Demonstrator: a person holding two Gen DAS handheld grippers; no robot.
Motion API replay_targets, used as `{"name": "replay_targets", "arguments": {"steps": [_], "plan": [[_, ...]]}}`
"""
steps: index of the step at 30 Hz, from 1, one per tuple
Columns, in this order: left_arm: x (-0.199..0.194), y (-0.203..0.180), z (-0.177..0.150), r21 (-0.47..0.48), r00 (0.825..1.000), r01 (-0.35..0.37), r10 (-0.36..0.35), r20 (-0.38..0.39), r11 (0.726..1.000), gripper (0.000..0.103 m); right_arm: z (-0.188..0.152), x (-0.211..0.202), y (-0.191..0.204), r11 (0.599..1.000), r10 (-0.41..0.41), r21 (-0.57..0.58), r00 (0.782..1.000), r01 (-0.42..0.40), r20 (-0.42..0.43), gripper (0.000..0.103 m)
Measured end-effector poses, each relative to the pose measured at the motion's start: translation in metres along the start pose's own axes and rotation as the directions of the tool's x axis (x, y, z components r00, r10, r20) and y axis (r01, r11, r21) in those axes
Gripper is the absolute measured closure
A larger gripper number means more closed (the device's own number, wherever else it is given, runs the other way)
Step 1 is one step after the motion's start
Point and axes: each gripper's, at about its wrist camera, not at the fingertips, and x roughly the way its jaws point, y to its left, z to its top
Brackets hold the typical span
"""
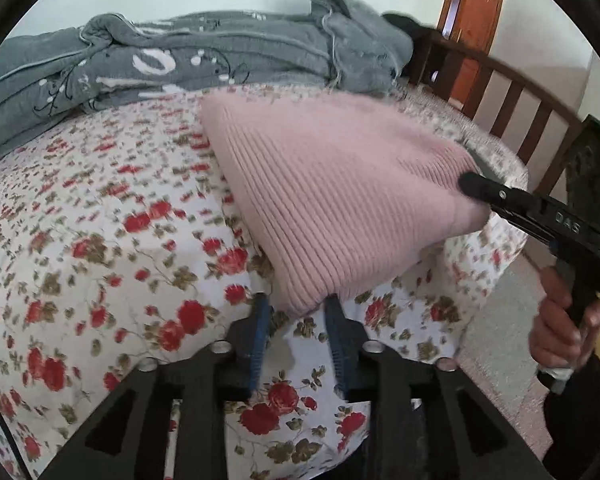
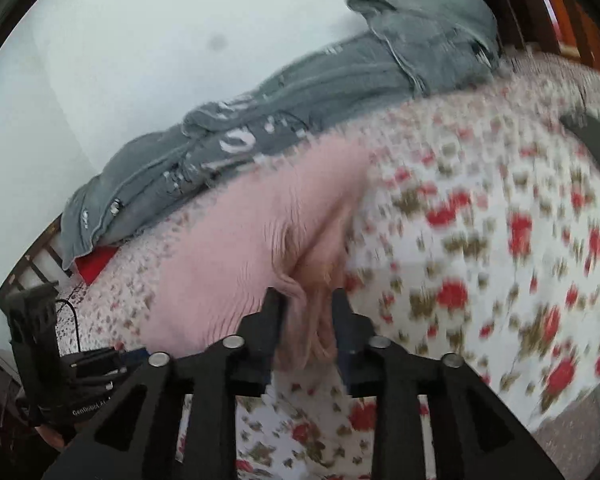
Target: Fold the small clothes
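Our left gripper (image 1: pixel 298 308) stands parted around one corner of the pink ribbed knit garment (image 1: pixel 320 196); our right gripper (image 2: pixel 308 304) straddles another, its grip uncertain. The garment lies on the floral quilted bedspread (image 1: pixel 100 240), ready for folding.

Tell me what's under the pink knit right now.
The floral bedspread shows all around the pink knit. Whatever lies beneath its middle is covered. Both grippers work its near edge.
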Motion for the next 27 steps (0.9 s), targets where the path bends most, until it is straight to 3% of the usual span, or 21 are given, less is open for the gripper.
{"name": "replay_targets", "arguments": {"steps": [3, 6, 7, 8, 10, 14, 17, 19, 21, 27], "plan": [[-0.014, 0.007, 0.010, -0.040, 0.997, 0.030, -0.027, 0.071, 0.999, 0.054, 0.016, -0.001, 0.013, 0.999, 0.007, -0.044, 0.999, -0.005, 0.043, 0.061], [-0.013, 0.010, 0.030, -0.071, 0.996, 0.036, -0.030, 0.088, 0.997, 0.054, 0.023, 0.015, 0.016, 0.999, -0.018, -0.045, 0.999, 0.020, 0.042, 0.062], [-0.010, 0.009, 0.039, -0.075, 0.996, 0.026, -0.019, 0.090, 0.997, 0.054, 0.022, 0.022, 0.014, 0.999, -0.033, -0.036, 0.999, 0.034, 0.028, 0.066], [-0.006, 0.008, 0.048, -0.080, 0.996, 0.004, 0.003, 0.094, 0.997, 0.054, 0.019, 0.027, 0.011, 0.998, -0.049, -0.033, 0.999, 0.050, 0.015, 0.088], [0.002, 0.007, 0.060, -0.091, 0.995, -0.009, 0.018, 0.098, 0.996, 0.054, 0.006, 0.035, -0.004, 0.996, -0.090, -0.011, 0.996, 0.090, -0.002, 0.090], [0.028, 0.007, 0.068, -0.128, 0.998, -0.013, 0.019, 0.052, 0.992, 0.054, -0.016, 0.039, -0.030, 0.995, -0.072, 0.074, 0.997, 0.073, -0.010, 0.091], [0.052, 0.004, 0.063, -0.122, 1.000, -0.021, 0.020, -0.015, 0.992, 0.052, -0.015, 0.038, -0.025, 0.995, -0.098, 0.022, 0.995, 0.098, -0.008, 0.091], [0.050, 0.001, 0.062, -0.090, 0.999, -0.031, 0.031, 0.008, 0.995, 0.052, -0.006, 0.039, -0.022, 0.994, -0.107, -0.001, 0.994, 0.107, -0.037, 0.088], [0.042, 0.004, 0.066, -0.084, 1.000, -0.015, 0.016, 0.017, 0.996, 0.049, 0.005, 0.037, -0.021, 0.995, -0.099, 0.001, 0.994, 0.099, -0.047, 0.072], [0.052, 0.026, 0.089, -0.166, 0.999, 0.039, -0.041, -0.009, 0.985, 0.043, 0.041, 0.045, -0.021, 0.999, -0.007, 0.052, 0.999, 0.010, -0.049, 0.056]]}}
